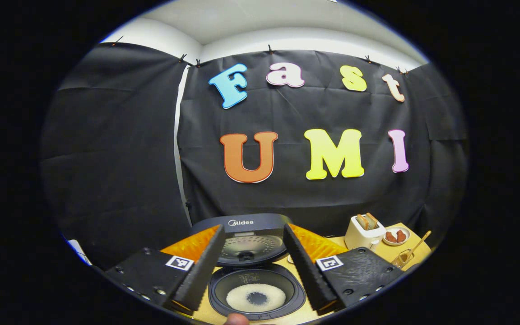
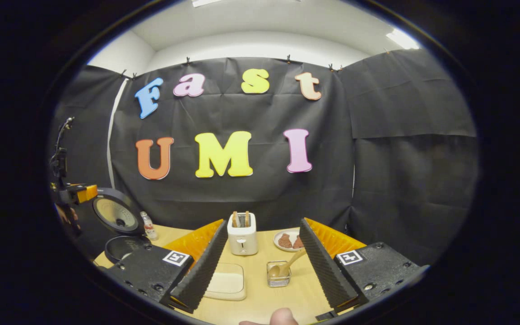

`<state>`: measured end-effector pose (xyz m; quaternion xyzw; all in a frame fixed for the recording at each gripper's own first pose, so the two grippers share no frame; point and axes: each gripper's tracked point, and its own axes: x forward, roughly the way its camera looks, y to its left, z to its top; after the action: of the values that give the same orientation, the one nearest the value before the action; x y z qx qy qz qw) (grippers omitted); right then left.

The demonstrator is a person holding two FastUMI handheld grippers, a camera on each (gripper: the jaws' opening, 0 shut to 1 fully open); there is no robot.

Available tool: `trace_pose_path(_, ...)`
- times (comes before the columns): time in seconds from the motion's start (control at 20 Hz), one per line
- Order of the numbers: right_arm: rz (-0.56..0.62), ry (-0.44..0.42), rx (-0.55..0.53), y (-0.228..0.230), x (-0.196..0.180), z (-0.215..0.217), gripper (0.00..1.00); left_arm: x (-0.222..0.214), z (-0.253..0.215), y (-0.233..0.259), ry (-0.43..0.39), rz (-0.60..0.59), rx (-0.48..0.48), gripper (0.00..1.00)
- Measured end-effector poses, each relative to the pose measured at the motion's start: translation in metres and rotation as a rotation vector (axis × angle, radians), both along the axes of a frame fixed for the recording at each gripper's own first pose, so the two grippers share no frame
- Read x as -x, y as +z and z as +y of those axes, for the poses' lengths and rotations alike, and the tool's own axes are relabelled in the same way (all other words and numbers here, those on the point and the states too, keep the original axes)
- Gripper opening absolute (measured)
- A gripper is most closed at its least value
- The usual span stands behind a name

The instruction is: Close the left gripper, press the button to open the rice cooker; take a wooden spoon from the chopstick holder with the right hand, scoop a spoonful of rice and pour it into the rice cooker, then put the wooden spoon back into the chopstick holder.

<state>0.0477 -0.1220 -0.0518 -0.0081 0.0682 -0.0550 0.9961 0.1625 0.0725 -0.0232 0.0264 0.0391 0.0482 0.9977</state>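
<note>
In the left gripper view the left gripper [image 1: 252, 266] hangs with its fingers spread wide and nothing between them, framing the rice cooker [image 1: 256, 289] at 6 o'clock. The cooker's lid [image 1: 247, 239] stands raised behind the pot, and a ring of white rice [image 1: 255, 298] lies in the bottom of the inner pot. Out at 4 o'clock on the wooden bench [image 1: 411, 246] stand a white toaster [image 1: 364, 232] with toast in its slots, a small plate [image 1: 395, 236] just beside it, and the wire chopstick holder [image 1: 403, 258] with the wooden spoon [image 1: 418, 246] leaning out of it.

In the right gripper view the right gripper [image 2: 260, 266] is also wide apart and holds nothing. Between its fingers, toward 6 o'clock, the chopstick holder [image 2: 279, 273] stands on the bench [image 2: 260, 302] with the wooden spoon [image 2: 287, 265] resting in it, handle tilted toward 2 o'clock. A shallow tray of rice [image 2: 226, 281] lies just beside the holder at its 9 o'clock. The toaster [image 2: 242, 234] stands behind them and the plate [image 2: 287, 240] sits at its 3 o'clock. The open rice cooker [image 2: 118, 225] is at 8 o'clock, a small bottle [image 2: 150, 225] next to it, and the other gripper [image 2: 72, 193] shows near its lid
</note>
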Motion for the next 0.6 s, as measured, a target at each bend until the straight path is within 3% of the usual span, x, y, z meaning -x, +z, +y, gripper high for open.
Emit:
trace_pose_path(0.05,0.004,0.001,0.0,-0.003,0.0,0.0,0.99,0.005,-0.002,0.002,0.003,-0.01,-0.007,1.0)
trace_pose_path(0.15,0.009,0.005,0.002,-0.006,0.002,-0.003,0.99,0.015,-0.009,0.001,-0.001,-0.018,-0.03,0.9)
trace_pose_path(0.2,0.012,0.007,0.004,-0.008,0.002,-0.005,0.99,0.021,-0.014,0.002,-0.009,-0.019,-0.039,0.97)
trace_pose_path(0.25,0.018,0.008,0.004,-0.01,0.002,-0.006,0.99,0.028,-0.021,0.004,-0.019,-0.027,-0.044,0.9)
trace_pose_path(0.3,0.023,0.01,0.002,-0.013,0.001,-0.009,0.99,0.035,-0.027,0.007,-0.028,-0.04,-0.047,0.97)
trace_pose_path(0.6,0.038,0.004,-0.021,-0.029,-0.013,-0.04,1.0,0.066,-0.061,0.016,-0.043,-0.08,0.007,0.97)
